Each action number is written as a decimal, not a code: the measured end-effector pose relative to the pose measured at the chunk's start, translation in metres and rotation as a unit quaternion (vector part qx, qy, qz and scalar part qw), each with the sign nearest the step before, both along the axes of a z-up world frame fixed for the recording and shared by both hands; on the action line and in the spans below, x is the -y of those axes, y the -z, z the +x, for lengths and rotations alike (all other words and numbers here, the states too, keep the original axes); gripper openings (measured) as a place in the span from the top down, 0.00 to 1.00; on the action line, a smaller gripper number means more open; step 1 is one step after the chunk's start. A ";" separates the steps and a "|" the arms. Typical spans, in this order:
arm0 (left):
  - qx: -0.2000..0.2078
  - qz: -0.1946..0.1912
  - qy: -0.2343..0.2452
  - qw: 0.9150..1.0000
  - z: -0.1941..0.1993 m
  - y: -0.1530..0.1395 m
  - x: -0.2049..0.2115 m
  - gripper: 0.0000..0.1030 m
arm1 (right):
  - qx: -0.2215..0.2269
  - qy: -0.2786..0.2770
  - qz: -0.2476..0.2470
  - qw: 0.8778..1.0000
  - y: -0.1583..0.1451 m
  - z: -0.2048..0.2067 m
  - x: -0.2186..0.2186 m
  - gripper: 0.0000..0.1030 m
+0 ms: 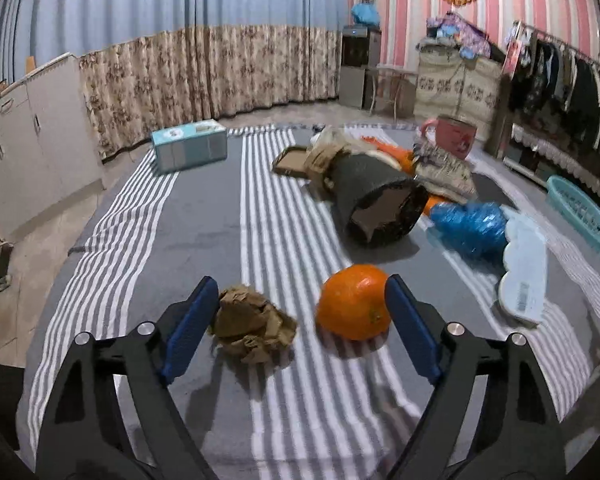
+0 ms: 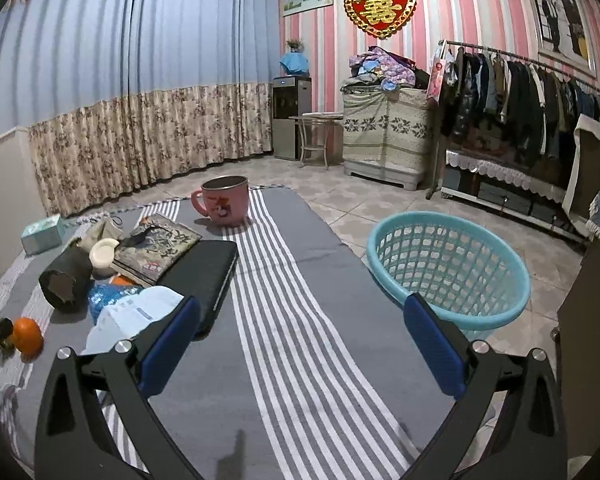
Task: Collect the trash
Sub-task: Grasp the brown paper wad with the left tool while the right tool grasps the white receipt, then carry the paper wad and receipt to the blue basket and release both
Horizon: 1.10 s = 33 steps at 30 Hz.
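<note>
My left gripper (image 1: pixel 298 300) is open wide, low over the striped cloth (image 1: pixel 204 240). A crumpled brown paper ball (image 1: pixel 252 330) lies against its left pad, and an orange (image 1: pixel 354 302) lies against its right pad. Behind lie a torn black cup (image 1: pixel 376 200) and a crumpled blue plastic bag (image 1: pixel 470 226). My right gripper (image 2: pixel 302 316) is open and empty above the cloth, with the turquoise basket (image 2: pixel 448 270) just beyond its right finger. The orange (image 2: pixel 28 338), black cup (image 2: pixel 66 278) and blue bag (image 2: pixel 108 296) show at the left of the right wrist view.
A pink mug (image 2: pixel 224 200), a patterned pouch (image 2: pixel 160 242), a black flat case (image 2: pixel 204 276), a white cloud-shaped card (image 1: pixel 524 268) and a tissue box (image 1: pixel 190 144) lie on the cloth. Curtains, cabinets and a clothes rack (image 2: pixel 520 92) ring the floor.
</note>
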<state>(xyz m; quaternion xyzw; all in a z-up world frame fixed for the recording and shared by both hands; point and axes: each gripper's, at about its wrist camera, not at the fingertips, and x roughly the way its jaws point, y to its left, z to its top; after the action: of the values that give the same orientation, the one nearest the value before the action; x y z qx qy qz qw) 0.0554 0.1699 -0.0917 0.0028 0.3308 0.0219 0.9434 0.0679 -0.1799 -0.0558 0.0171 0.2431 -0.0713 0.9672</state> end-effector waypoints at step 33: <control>0.075 0.001 0.027 0.997 0.012 -0.055 0.014 0.60 | -0.125 -0.077 0.000 0.989 0.026 0.039 -0.125 0.04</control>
<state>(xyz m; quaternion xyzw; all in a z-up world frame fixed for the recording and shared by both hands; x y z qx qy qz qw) 0.0678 0.1559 -0.0368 0.0107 0.2587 -0.0035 0.9659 0.1072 -0.0552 -0.0814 -0.0105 0.3627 0.0016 0.9318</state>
